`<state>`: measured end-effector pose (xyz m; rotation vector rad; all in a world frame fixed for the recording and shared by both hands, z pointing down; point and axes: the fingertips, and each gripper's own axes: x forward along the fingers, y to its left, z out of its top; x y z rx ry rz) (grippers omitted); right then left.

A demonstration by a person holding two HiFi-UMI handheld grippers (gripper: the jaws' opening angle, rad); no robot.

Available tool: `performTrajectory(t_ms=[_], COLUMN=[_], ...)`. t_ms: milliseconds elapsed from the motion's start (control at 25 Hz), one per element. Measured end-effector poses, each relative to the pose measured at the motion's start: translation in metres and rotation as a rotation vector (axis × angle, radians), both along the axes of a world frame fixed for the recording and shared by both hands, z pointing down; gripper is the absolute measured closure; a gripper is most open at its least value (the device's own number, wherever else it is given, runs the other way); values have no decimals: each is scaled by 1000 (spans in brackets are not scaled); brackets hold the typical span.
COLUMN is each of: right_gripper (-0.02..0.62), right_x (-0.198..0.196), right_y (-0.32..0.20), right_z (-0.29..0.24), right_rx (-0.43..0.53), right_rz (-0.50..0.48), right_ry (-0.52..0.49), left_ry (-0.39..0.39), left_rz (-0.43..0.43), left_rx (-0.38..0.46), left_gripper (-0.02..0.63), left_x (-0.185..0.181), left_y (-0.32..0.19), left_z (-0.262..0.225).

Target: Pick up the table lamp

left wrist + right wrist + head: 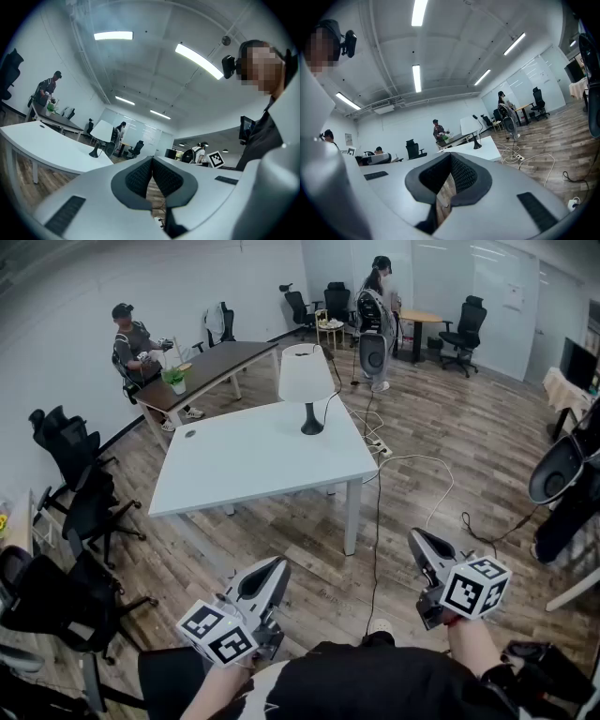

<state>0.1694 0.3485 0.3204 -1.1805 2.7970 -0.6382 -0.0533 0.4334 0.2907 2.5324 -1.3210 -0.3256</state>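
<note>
1. Lamp stands upright on the white worktop's far edge, well away from me.
2. Left tongs and right tongs are closed, empty.
3. I should approach, open one, and grip the stem.

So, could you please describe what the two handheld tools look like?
The left tool and right tool are light grey, tapered shells with dark ribbed pads at the tips. Each carries a white cube printed with black square markers. The person wears a black top.
</note>
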Motion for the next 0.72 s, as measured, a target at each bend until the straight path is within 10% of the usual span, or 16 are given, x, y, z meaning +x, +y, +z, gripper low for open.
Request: performTrajectory(t_ms=[720], right_gripper=[579], right_x=[-12], right_y=[5], right_z=[11], right_rx=[-38], right_rz=[-7], right_ry=[0], left_ry=[23], left_rz=[11], left_rx=[-41], left_gripper=[594], left_x=[-10], left_y=[-1], left_z=[12])
